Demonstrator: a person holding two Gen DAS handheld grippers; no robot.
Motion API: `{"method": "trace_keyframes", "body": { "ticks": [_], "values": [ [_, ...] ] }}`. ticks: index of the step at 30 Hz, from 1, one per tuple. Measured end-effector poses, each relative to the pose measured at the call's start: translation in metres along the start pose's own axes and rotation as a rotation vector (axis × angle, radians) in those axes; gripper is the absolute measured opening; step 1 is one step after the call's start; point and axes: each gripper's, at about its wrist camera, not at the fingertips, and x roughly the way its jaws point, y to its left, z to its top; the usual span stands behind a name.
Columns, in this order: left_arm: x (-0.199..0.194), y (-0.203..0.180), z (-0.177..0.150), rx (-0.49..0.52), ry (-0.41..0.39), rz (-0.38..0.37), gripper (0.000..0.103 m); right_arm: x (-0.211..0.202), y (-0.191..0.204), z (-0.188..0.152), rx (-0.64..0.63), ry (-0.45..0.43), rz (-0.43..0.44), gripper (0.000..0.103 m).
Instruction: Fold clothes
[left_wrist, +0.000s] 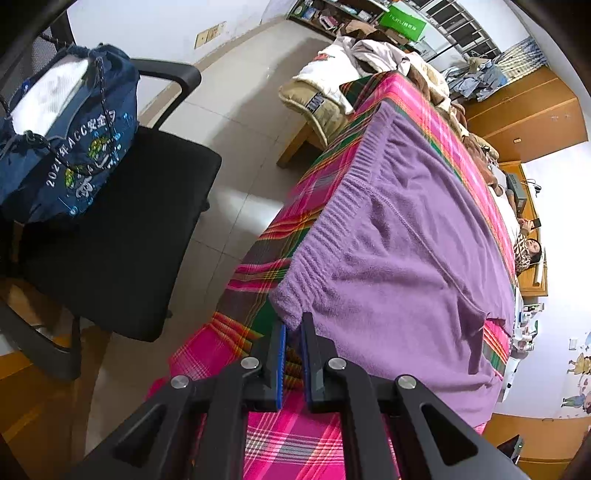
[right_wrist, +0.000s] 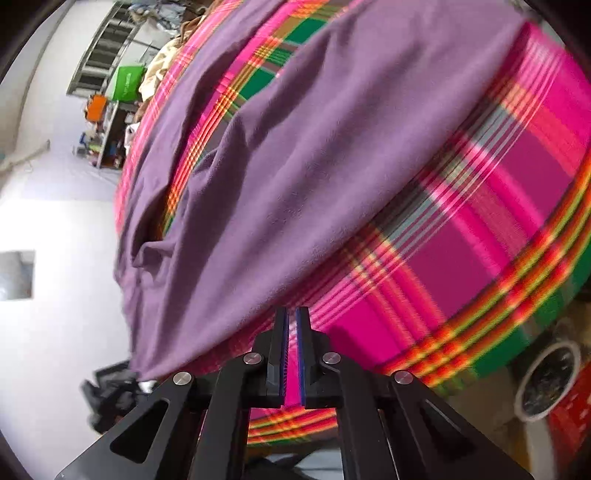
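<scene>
Purple fleece trousers (left_wrist: 406, 236) spread flat on a bed with a bright pink plaid sheet (left_wrist: 258, 266). Stretchy ribbed waistband (left_wrist: 332, 206) lying along the bed's edge, near the floor side. In the right wrist view, two purple legs (right_wrist: 295, 166) running away over the sheet, with a strip of plaid showing between them.

Left claw (left_wrist: 293, 325) right at the near corner of the waistband. Two fingers (left_wrist: 277, 354) with blue pads, almost closed, only a thin gap between. Fluffy purple corner poking into that gap at the tips. Cannot tell if pinched tight.

Right claw (right_wrist: 292, 317) low over the sheet, at the near edge of a trouser leg. Fingers nearly together, a narrow slit left, pink sheet showing through it. Cannot tell if any cloth is caught at the very tips. Picture a bit blurry.

Beside the bed, a black office chair (left_wrist: 122, 229) with a dark blue bag (left_wrist: 70, 133) on it. Heap of clothes and blankets (left_wrist: 354, 70) at the far end of the bed.
</scene>
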Motion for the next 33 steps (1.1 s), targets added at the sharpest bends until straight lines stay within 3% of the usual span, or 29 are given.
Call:
{"method": "trace_keyframes", "body": {
  "ticks": [3,9,11,13,21,27,33],
  "values": [
    [0.000,-0.001,0.001,0.009,0.004,-0.001,0.007,0.011,-0.004,0.002,0.079,-0.010,0.044,0.042],
    [-0.003,-0.004,0.003,0.029,0.007,-0.010,0.007,0.023,0.004,0.004,0.111,-0.044,0.086,0.044],
    [-0.006,-0.005,0.005,0.033,0.006,-0.018,0.007,0.024,0.006,0.005,0.107,-0.054,0.074,0.040],
    [-0.008,-0.007,0.006,0.038,0.006,-0.021,0.007,0.023,0.004,0.006,0.108,-0.061,0.062,0.010],
    [-0.022,-0.014,0.003,0.092,0.002,-0.042,0.007,-0.002,0.004,-0.004,0.059,-0.089,0.024,0.005],
    [0.001,-0.002,-0.002,0.090,0.058,-0.005,0.007,-0.004,-0.029,-0.020,0.082,-0.077,-0.056,0.003],
    [0.007,0.001,-0.005,0.096,0.062,0.007,0.007,-0.018,-0.050,-0.030,0.077,-0.090,-0.109,0.001]
  ]
}}
